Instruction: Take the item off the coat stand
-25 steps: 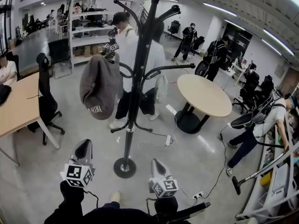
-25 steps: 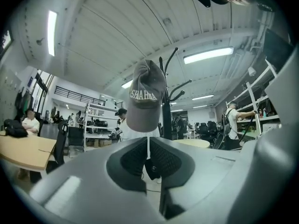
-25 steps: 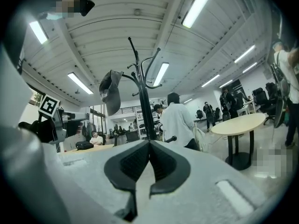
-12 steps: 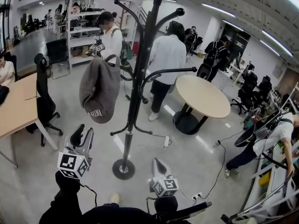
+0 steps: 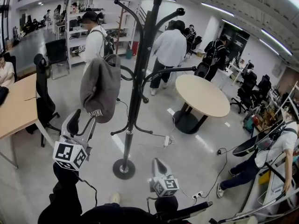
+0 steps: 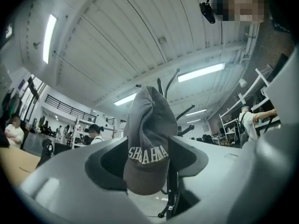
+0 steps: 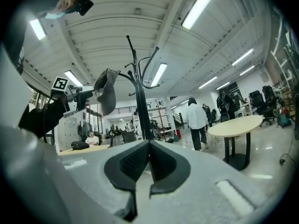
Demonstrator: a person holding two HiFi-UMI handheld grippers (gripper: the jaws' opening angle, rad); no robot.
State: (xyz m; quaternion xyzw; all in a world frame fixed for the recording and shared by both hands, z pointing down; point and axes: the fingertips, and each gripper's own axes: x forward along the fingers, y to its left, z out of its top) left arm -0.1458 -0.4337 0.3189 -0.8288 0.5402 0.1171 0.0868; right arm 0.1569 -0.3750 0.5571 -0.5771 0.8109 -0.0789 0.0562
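Note:
A grey cap with white lettering hangs from a left-hand hook of the black coat stand. My left gripper is raised just below the cap's brim, and its jaws are opening. In the left gripper view the cap shows in the gap of the left gripper, a little beyond the pads and not touched. My right gripper hangs low near the stand's base, shut and empty. The right gripper view shows the right gripper closed, with the cap high on the stand.
A round table stands right of the stand. At the left are a wooden desk and a black office chair. A cable and power strip lie on the floor. Several people walk behind; one bends at the far right.
My left gripper has risen toward the cap and its jaws have gone from shut to open. The people behind the stand have walked on. The right gripper has stayed still.

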